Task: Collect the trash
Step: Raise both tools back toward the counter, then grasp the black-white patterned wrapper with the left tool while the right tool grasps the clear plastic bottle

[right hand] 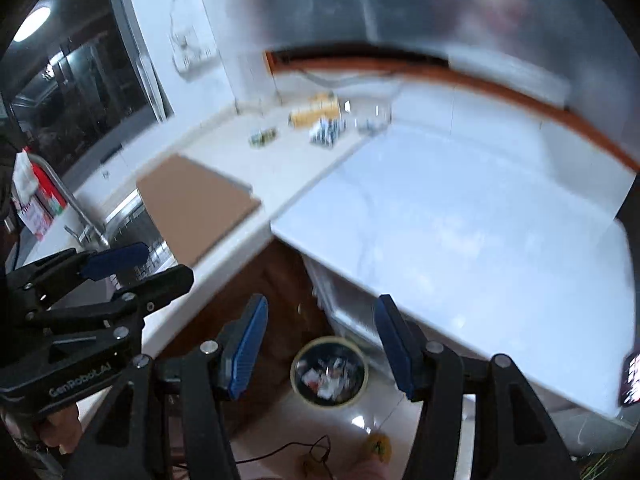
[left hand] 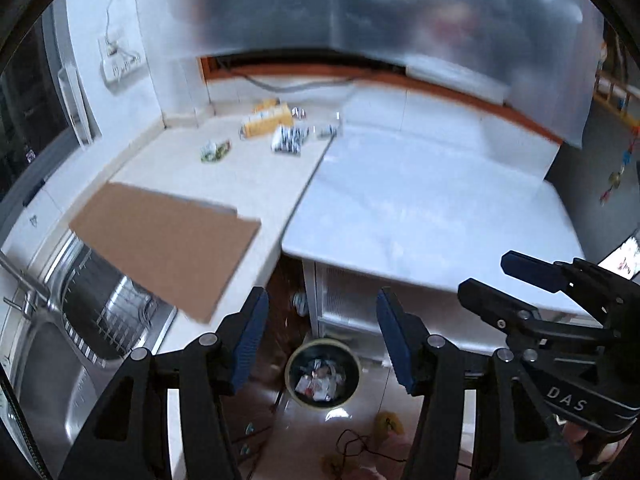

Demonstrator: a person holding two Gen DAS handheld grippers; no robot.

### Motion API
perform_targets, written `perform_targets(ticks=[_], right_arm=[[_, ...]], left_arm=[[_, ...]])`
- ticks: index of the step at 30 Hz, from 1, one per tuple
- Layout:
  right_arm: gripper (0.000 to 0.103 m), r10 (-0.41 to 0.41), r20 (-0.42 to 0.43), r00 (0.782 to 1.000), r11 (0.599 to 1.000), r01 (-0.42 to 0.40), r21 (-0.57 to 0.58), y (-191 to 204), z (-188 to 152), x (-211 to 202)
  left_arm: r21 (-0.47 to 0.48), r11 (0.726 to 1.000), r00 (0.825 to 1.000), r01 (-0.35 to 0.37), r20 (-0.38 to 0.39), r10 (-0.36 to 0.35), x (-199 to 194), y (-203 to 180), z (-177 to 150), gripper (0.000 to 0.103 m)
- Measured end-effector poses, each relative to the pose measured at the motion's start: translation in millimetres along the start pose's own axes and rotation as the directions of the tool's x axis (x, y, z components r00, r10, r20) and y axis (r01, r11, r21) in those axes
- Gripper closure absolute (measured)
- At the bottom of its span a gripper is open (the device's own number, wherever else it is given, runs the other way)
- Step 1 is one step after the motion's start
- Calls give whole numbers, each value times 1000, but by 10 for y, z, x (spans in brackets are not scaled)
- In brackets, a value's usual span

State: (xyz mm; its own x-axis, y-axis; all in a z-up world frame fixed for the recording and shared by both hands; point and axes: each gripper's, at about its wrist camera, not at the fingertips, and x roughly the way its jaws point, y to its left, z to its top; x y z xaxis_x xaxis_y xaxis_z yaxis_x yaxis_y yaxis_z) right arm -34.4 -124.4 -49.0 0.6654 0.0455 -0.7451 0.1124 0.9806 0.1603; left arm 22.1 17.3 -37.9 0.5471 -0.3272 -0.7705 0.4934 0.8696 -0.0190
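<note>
A round bin (left hand: pixel 322 374) (right hand: pixel 330 372) on the floor below holds crumpled wrappers. More trash lies at the far end of the white counter: a yellow box (left hand: pixel 267 121) (right hand: pixel 315 114), a black-and-white packet (left hand: pixel 289 140) (right hand: pixel 326 133) and a green wrapper (left hand: pixel 215 151) (right hand: pixel 263 136). My left gripper (left hand: pixel 322 326) hangs open and empty above the bin. My right gripper (right hand: pixel 320 332) is open and empty too, and appears in the left wrist view at the right edge (left hand: pixel 486 276). The left gripper shows at the left of the right wrist view (right hand: pixel 146 266).
A brown cardboard sheet (left hand: pixel 164 244) (right hand: pixel 198 208) overhangs a steel sink (left hand: pixel 52 360) with a dish rack. A white table (left hand: pixel 432 216) (right hand: pixel 480 232) adjoins the counter. Cables and yellow scraps (left hand: pixel 386 424) lie on the floor near the bin.
</note>
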Motion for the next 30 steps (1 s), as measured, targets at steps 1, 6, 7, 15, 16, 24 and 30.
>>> perform_targets(ticks=[1, 6, 7, 15, 16, 24, 30], right_arm=[[47, -9, 26, 1000, 1000, 9, -6, 13, 94, -91], [47, -42, 101, 994, 998, 47, -46, 60, 451, -325], [47, -45, 110, 993, 997, 51, -54, 52, 534, -359], [43, -48, 153, 987, 990, 68, -128, -31, 1248, -382], [40, -48, 152, 987, 988, 70, -140, -68, 1329, -342], [38, -7, 63, 998, 958, 25, -287, -548, 2142, 444], [38, 55, -42, 998, 909, -67, -410, -784, 2583, 1188]], left_arm=[[0, 1000, 1000, -3, 15, 3, -47, 16, 62, 48], [22, 999, 993, -44, 111, 41, -272, 48, 384, 44], [25, 999, 992, -43, 121, 40, -298, 53, 442, 44], [13, 999, 989, -38, 141, 36, -268, 157, 1017, 42], [4, 999, 990, -36, 138, 35, -223, 177, 1102, 42], [-84, 994, 996, -67, 52, 72, 514, 331, 1721, 42], [-167, 984, 997, -66, -57, 57, 1334, 498, 2153, 42]])
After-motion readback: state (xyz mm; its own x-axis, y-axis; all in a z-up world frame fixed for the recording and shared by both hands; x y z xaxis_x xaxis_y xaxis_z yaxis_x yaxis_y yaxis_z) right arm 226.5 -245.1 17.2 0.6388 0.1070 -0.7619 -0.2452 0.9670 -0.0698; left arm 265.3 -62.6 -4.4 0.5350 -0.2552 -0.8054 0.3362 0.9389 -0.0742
